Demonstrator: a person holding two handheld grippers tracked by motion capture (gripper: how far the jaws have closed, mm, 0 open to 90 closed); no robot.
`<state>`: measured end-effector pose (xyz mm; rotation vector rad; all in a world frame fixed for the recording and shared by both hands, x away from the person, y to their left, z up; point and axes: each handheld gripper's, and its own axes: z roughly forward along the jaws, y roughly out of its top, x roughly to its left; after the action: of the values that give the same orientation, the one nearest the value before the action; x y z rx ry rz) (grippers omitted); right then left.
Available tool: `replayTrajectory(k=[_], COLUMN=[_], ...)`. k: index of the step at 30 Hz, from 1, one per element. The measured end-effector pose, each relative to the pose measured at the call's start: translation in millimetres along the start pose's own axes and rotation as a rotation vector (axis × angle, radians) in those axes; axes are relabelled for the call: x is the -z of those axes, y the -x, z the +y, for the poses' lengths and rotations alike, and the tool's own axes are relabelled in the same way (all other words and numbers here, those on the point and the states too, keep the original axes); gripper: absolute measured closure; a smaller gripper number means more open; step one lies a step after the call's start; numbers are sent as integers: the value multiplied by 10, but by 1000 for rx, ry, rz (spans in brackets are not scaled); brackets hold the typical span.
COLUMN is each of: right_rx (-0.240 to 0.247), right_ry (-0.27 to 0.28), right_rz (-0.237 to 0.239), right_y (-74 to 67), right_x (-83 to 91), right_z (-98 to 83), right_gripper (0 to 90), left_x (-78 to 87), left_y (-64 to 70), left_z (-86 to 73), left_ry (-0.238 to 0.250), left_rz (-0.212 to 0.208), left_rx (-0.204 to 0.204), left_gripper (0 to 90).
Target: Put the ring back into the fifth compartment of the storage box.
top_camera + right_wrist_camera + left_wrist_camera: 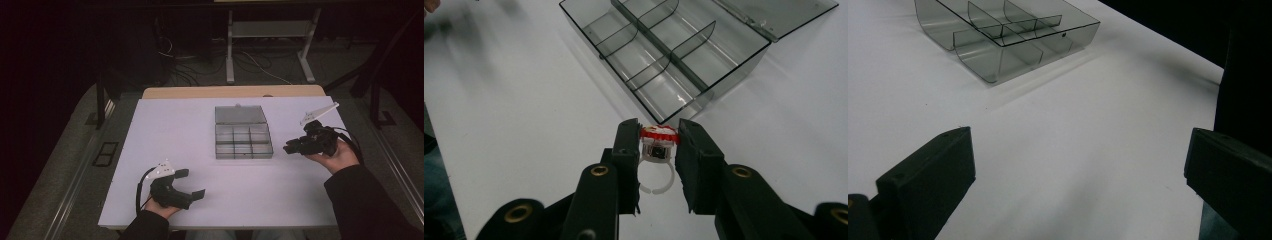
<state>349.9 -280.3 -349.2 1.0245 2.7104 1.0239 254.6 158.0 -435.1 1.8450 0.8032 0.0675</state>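
The right hand-held gripper (659, 145) pinches a red-topped toy ring (658, 142) just right of the open compartment box (664, 60); the left hand-held gripper (192, 184), jaws wide and empty, sits farther away at the counter's (165, 130) near edge.

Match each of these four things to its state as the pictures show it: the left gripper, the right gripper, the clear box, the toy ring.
Things:
1. left gripper
2. right gripper
3. clear box
4. toy ring

States:
A. lid folded back, compartments bare
B. jaws wide apart, nothing between them
C. pinched between two black jaws
D. jaws closed on a small thing

Pairs: 1-B, 2-D, 3-A, 4-C
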Motion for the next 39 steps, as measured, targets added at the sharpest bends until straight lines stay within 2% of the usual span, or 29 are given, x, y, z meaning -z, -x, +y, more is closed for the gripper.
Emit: replayTrajectory(k=[18,30,39], right_rx=[51,53,56], right_ry=[-3,0,-6], right_rz=[0,1,14], right_y=[-57,-35,-11], right_x=[-114,-141,-243], right_z=[287,423,516], right_gripper=[701,700,700], left_x=[3,6,7], left_y=[0,-2,-1], left_z=[3,4,5], left_ry=[-1,-1,0], left_rz=[-2,-3,-3], left_rx=[-7,-8,-7], left_gripper=[0,0,0])
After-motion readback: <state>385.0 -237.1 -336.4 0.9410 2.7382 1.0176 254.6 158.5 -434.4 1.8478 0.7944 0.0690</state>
